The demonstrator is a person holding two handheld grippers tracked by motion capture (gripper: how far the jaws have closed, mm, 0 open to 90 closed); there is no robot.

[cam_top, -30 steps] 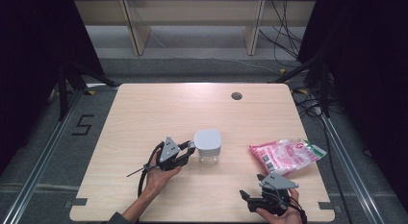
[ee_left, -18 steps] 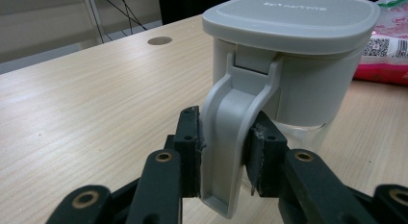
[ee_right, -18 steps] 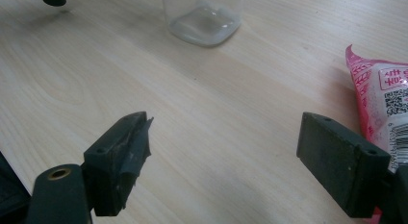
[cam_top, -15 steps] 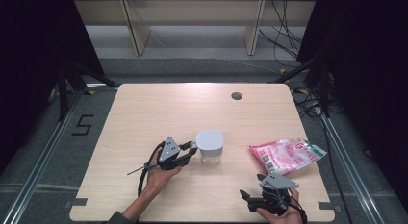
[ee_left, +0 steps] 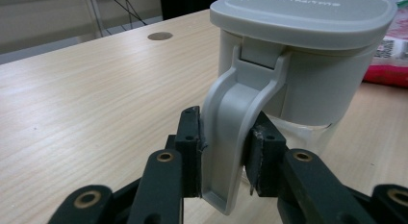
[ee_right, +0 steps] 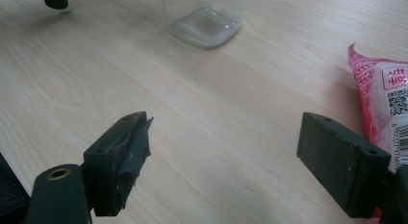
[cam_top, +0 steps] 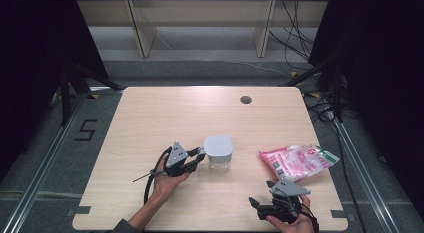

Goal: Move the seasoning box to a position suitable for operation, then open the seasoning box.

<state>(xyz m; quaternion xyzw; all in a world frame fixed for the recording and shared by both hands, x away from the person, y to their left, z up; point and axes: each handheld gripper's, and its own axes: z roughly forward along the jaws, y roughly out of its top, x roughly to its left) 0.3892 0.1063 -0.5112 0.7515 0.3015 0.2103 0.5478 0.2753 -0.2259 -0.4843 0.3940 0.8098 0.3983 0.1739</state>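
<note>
From the high view, we see a light wooden table (cam_top: 150, 123) with a clear container (cam_top: 218, 153) topped by a grey lid standing near its middle, towards the near edge. Our left hand (cam_top: 162, 183) reaches in from the bottom, forearm angled up and to the right, and holds the left gripper (cam_top: 197, 158) level, pointing right at the container's side. Our right hand (cam_top: 295, 224) sits at the near right edge of the table, and the right gripper (cam_top: 257, 205) it carries points left, low over the wood and well apart from the container. A pink packet (cam_top: 297, 162) lies just beyond that hand, to the right of the container.

In the left gripper view, we look along the two black jaws, which press from either side on the grey latch flap (ee_left: 231, 137) that hangs down from the lid (ee_left: 303, 15). The gripper is clenched on this flap, with the container upright just behind it.

In the right gripper view, the jaws stand wide apart with bare wood between them, grasping nothing. The container's clear base (ee_right: 207, 22) shows at the top, and the pink packet (ee_right: 385, 99) lies at the right, beside the right-hand jaw.
</note>
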